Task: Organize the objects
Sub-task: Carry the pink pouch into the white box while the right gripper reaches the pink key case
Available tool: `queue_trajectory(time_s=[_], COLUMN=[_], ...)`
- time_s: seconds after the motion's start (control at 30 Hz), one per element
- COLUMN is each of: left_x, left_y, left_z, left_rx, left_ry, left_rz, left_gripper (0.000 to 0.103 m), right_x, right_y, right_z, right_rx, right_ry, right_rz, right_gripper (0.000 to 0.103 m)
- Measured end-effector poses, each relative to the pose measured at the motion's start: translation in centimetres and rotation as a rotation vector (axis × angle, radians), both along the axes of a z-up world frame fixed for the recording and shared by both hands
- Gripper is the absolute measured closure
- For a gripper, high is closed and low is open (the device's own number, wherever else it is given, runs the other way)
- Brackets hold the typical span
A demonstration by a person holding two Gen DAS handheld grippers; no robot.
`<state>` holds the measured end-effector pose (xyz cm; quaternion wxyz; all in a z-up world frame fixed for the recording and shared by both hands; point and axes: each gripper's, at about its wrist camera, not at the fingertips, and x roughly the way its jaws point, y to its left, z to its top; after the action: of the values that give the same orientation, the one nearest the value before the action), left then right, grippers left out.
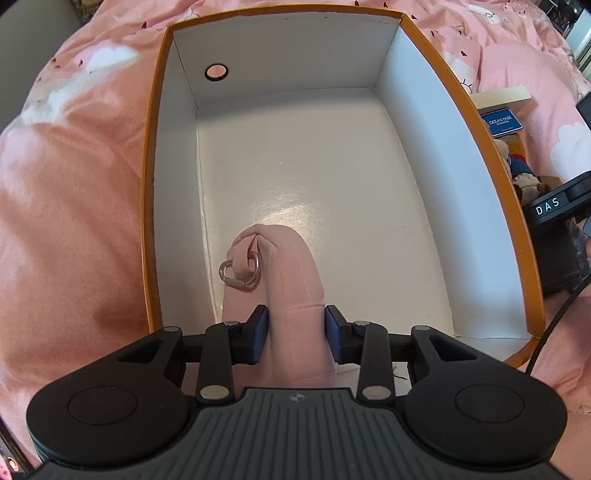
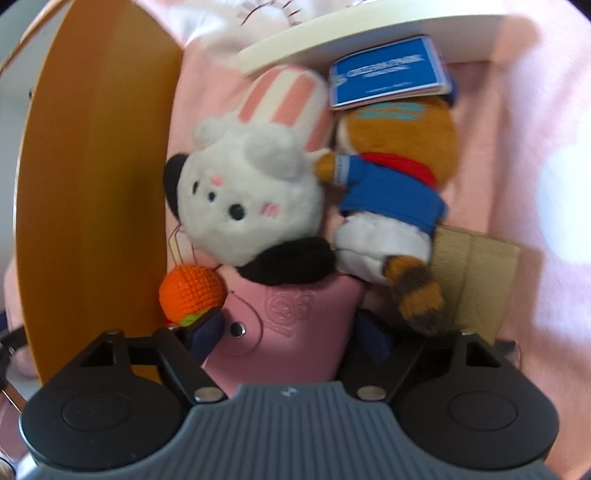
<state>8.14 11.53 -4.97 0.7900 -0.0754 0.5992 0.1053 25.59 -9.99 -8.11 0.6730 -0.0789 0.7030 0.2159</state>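
My left gripper is shut on a pink fabric pouch with a metal ring at its tip, held over the near end of an orange box with a white inside. My right gripper is closed around a pink leather case on the bed, just right of the box's orange wall. An orange crochet ball rests by the left finger. A white panda plush and a brown plush in blue clothes lie just beyond.
The box sits on a pink patterned bedspread. A blue tag and a cream board lie past the plushes. A piece of brown cardboard lies to the right. The right gripper's body shows beside the box.
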Motion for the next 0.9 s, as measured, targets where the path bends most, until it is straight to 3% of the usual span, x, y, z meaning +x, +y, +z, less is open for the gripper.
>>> queue_trajectory(time_s=[0.13,0.27,0.37,0.53,0.6,0.73,0.9], left_x=[0.0,-0.1,-0.1,0.1,0.2,0.1,-0.2], left_y=[-0.2,0.2,0.5,0.3,0.3,-0.1,-0.6], left_z=[0.6,1.1,1.1,0.7,0.7,1.0,1.2], left_rx=[0.024,0.081,0.076,0.080,0.087,0.142,0.208], left_ry=[-0.014,-0.032,-0.039,-0.035,-0.036,-0.034,-0.027], left_rz=[0.003,0.013,0.025,0.021,0.021,0.007,-0.022], left_gripper=[0.062,0.062,0.062,0.062,0.062,0.059,0.058], right_x=[-0.7,-1.8,-2.7,-5.1,-7.4,-11.0,-13.3], right_y=[1.4,0.8,0.1,0.2,0.9,4.4,3.9], right_z=[-0.2,1.2,2.4,3.7,3.7,4.3,6.1], right_rx=[-0.011,0.069,0.139,0.213,0.184,0.038,-0.073], right_ry=[0.001,-0.017,-0.015,0.003,-0.042,-0.218,-0.345], right_rz=[0.038,0.003,-0.043,-0.077,-0.047,0.068,0.128], right_gripper=[0.013,0.022,0.028,0.028,0.028,0.022,0.022])
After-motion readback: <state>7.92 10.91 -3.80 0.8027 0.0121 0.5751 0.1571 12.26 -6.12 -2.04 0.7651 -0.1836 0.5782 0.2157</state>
